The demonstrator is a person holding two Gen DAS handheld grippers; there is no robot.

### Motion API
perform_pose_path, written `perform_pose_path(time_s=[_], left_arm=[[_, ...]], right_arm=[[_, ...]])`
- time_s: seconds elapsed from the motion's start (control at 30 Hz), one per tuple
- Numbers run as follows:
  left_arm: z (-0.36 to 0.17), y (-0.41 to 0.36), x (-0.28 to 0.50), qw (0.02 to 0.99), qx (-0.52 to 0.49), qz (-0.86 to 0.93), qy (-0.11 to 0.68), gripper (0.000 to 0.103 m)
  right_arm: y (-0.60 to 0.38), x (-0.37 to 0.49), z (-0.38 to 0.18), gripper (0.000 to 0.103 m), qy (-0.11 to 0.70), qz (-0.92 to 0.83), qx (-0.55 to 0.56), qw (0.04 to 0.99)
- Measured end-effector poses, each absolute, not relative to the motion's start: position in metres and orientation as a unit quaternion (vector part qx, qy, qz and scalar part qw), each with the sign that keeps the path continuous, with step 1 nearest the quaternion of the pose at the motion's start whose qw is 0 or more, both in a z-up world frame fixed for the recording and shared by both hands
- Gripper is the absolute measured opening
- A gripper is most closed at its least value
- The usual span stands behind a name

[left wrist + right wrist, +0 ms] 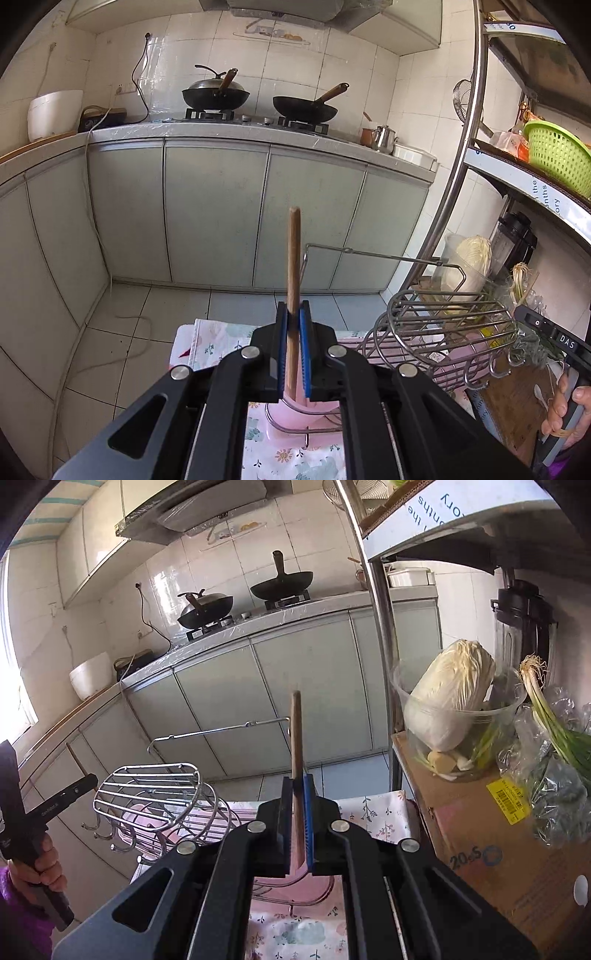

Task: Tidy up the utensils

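My left gripper [294,314] is shut on a wooden stick-like utensil handle [293,258] that stands upright out of its blue pads. My right gripper [297,781] is shut on a similar wooden handle [296,734], also upright. A wire utensil rack [443,325] with hooks along its front stands on the floral tablecloth [218,343] to the right of the left gripper; in the right wrist view the rack [155,797] is to the left. A pink container [303,413] sits under the left gripper's jaws. The utensils' lower ends are hidden.
A steel shelf post [380,627] stands to the right, with a cardboard box [480,834], a cabbage in a clear tub [450,698] and green onions [554,720]. Counter with two woks [306,107] across the floor. A green basket [557,155] sits on the shelf.
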State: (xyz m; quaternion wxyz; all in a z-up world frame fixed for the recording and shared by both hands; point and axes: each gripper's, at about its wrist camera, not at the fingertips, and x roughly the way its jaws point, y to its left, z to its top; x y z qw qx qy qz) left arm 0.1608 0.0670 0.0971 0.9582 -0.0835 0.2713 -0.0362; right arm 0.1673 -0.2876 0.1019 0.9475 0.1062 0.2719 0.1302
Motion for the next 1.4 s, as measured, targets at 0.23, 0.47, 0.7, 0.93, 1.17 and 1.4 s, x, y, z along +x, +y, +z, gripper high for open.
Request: perform_pose_path(time_s=[0.23, 0.47, 0.7, 0.93, 1.17, 1.4], left_arm=[[0.086, 0.067, 0.166, 0.955, -0.089, -0.029, 0.282, 0.007], [0.087, 0.071, 0.163, 0.952, -0.103, -0.03, 0.288, 0.034], [0.09, 0.079, 0.148, 0.952, -0.116, -0.028, 0.282, 0.036], [0.082, 0.08, 0.121, 0.952, -0.123, -0.029, 0.278, 0.036], [0.077, 0.067, 0.093, 0.954, -0.114, -0.039, 0.273, 0.036], [0.059, 0.049, 0.075, 0.95, -0.098, -0.052, 0.291, 0.036]], right_arm=[[-0.282, 0.168, 0.098, 0.006, 0.28, 0.121, 0.096, 0.947], [-0.277, 0.169, 0.09, 0.01, 0.309, 0.118, 0.094, 0.939], [-0.276, 0.146, 0.086, 0.039, 0.295, 0.111, 0.102, 0.944], [-0.272, 0.118, 0.058, 0.039, 0.304, 0.113, 0.129, 0.937], [-0.262, 0.095, 0.033, 0.039, 0.323, 0.123, 0.121, 0.931], [-0.251, 0.078, 0.017, 0.039, 0.334, 0.131, 0.106, 0.927]])
